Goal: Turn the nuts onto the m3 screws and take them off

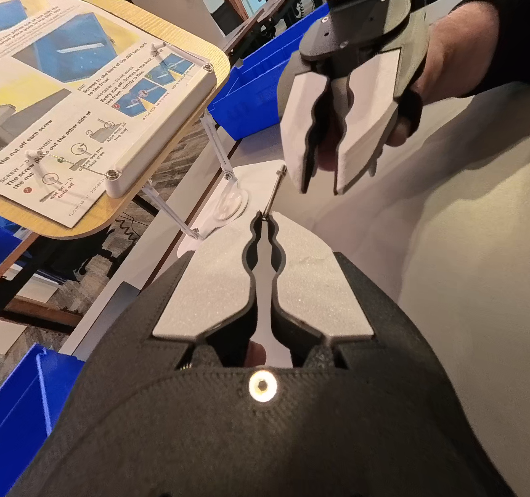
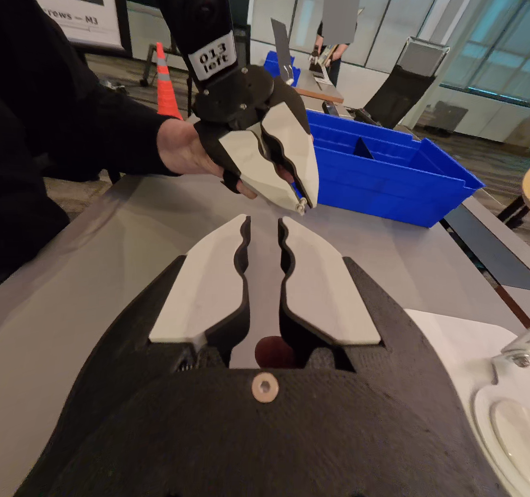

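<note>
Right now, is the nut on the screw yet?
Not that I can see. Done: the left gripper has pinched one screw by its end. In hand: the right gripper is open and empty, close by. Left: fetching a nut, turning it on, then off.

Grey table [image 2: 114, 225], orange cone [image 2: 165, 81], windows [image 2: 487, 32].

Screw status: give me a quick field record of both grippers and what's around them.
left gripper: shut on screw, held by its tip end, head pointing away
nut: none visible on the bare part of the shank
right gripper: open, empty, just beyond the screw head
bin: blue, on the table behind the grippers
instruction sheet: on a raised stand, left side
</note>
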Demonstrator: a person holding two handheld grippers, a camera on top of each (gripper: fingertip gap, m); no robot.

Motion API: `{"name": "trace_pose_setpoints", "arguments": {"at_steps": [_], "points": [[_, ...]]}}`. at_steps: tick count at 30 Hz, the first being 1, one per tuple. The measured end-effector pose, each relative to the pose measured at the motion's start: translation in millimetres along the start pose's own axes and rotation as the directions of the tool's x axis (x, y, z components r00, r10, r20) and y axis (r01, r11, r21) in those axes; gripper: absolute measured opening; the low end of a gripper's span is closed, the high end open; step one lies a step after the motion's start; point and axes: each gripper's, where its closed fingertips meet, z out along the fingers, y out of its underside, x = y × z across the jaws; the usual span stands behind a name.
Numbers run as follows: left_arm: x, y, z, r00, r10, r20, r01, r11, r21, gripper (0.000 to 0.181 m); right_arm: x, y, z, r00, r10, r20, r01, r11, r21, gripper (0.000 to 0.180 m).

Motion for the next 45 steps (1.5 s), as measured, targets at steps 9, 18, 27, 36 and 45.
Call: {"name": "trace_pose_setpoints", "arguments": {"at_steps": [9, 18, 27, 36, 45], "points": [[0.4, -0.7, 0.6, 1.0, -0.01, -0.002, 0.01, 1.0, 0.005, 0.003, -1.1, 2.9, 2.0, 1.0, -0.006, -0.004, 0.006, 1.0, -0.016, 0.025], [-1.9, 3.2, 1.9, 0.999, -0.032, 0.026, 0.031, 0.999, 0.011, 0.003, -1.9, 13.4, 8.1, 0.994, -0.102, -0.045, 0.097, 0.99, -0.106, 0.021], [-3.6, 5.3, 2.6, 0.998, -0.061, 0.027, 0.06, 0.998, 0.033, 0.003, 5.8, 14.5, 7.8, 0.992, -0.089, -0.087, 0.08, 0.991, -0.104, 0.025], [-3.3, 8.0, 6.7, 0.997, -0.073, 0.022, 0.072, 0.997, 0.034, 0.003, 2.5, 6.1, 7.5, 0.996, -0.051, -0.069, 0.05, 0.998, -0.03, 0.027], [-4.8, 7.9, 6.3, 0.995, -0.093, 0.022, 0.092, 0.995, 0.048, 0.003, 6.9, 2.8, 6.8, 0.995, -0.038, -0.096, 0.037, 0.999, -0.012, 0.037]]}}
